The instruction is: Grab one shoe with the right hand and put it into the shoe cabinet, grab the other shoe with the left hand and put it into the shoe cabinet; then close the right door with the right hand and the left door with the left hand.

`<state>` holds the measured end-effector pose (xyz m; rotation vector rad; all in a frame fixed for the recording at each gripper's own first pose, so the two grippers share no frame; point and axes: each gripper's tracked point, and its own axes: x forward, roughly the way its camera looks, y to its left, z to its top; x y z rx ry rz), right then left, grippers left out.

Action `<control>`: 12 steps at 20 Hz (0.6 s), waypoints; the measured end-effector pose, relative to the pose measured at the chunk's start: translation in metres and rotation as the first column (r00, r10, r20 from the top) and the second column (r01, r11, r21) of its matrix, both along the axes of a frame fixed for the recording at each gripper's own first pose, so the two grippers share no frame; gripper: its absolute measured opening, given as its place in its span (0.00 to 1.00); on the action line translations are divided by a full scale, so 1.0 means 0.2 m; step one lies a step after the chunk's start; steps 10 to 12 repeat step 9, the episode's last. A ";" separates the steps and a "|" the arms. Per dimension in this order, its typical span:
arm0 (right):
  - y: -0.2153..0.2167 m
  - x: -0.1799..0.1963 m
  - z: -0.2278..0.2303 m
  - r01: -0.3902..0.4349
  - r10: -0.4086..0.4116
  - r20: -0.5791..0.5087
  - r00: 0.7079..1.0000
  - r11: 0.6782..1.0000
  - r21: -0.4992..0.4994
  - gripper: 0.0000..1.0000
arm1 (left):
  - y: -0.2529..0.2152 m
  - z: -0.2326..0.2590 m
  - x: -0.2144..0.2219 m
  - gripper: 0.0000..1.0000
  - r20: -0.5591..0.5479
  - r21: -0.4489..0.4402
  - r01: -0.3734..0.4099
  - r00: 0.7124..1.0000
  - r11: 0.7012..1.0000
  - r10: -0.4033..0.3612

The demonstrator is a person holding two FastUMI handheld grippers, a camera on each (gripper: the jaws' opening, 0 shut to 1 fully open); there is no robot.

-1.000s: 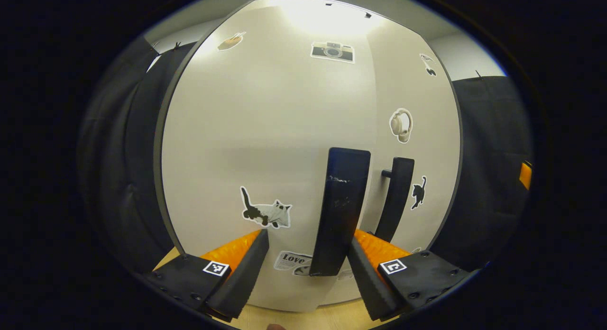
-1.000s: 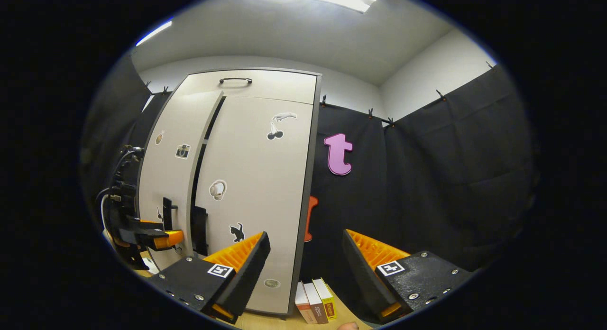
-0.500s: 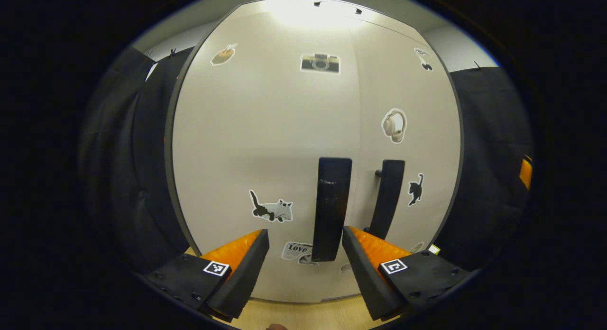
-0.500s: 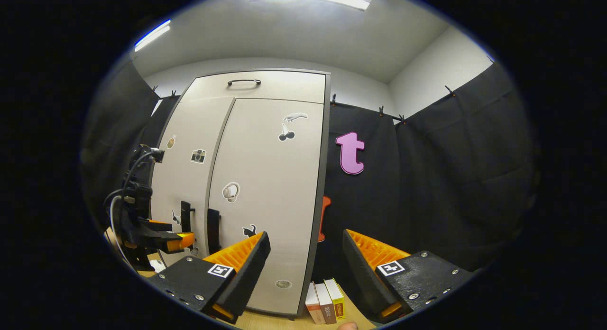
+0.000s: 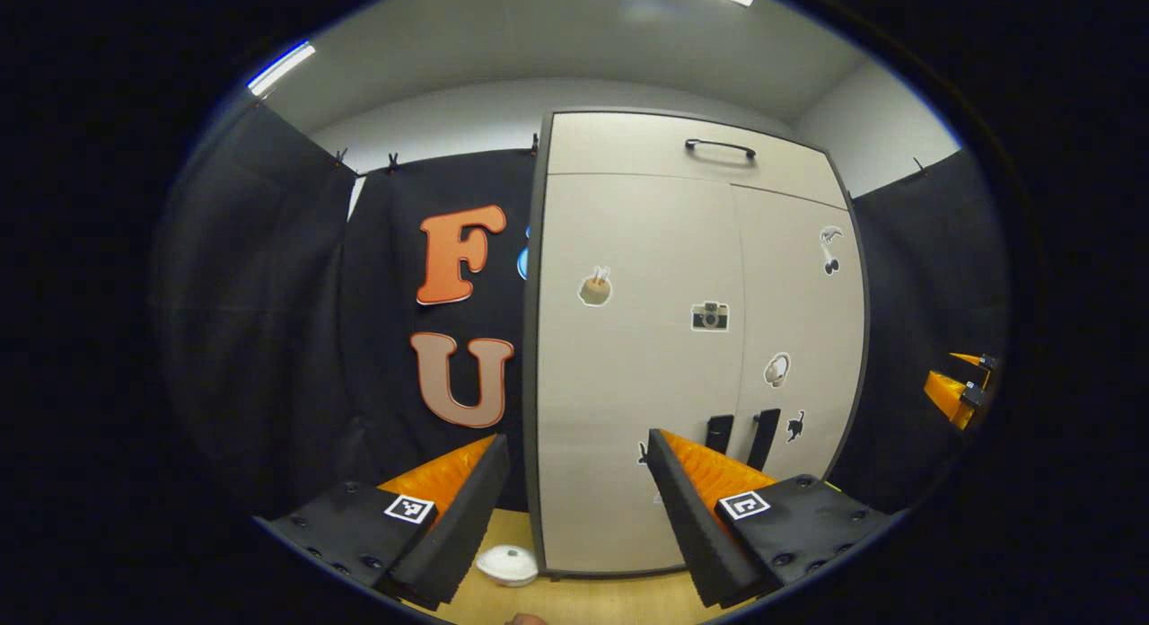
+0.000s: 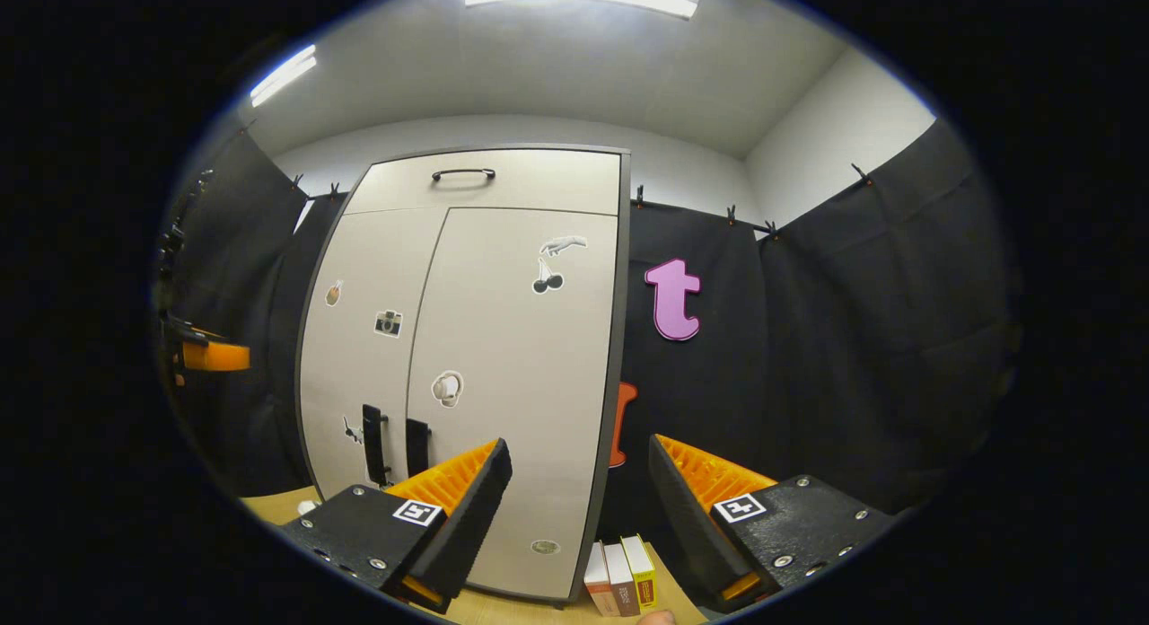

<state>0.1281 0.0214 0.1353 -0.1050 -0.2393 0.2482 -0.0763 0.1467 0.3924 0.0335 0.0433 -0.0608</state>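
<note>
Your left gripper (image 5: 574, 504) and right gripper (image 6: 579, 508) both hang empty, fingers apart. The shoe cabinet (image 6: 503, 374) stands ahead of both, upright, both doors seemingly flush; nothing looks left to push.

books: three (image 6: 621, 578), upright on floor, just beside cabinet's right side
white round object (image 5: 507, 564): on floor, left of cabinet

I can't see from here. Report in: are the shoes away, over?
Both grippers, left and right, jaws open, holding nothing. Cabinet doors both shut, shoes out of sight. Nothing in the way.
</note>
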 end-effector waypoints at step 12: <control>0.07 -0.03 0.13 -0.023 0.022 0.028 0.999 1.000 0.010 0.94 | 0.58 0.25 -0.26 0.98 0.101 -0.001 -0.205 0.974 0.979 0.204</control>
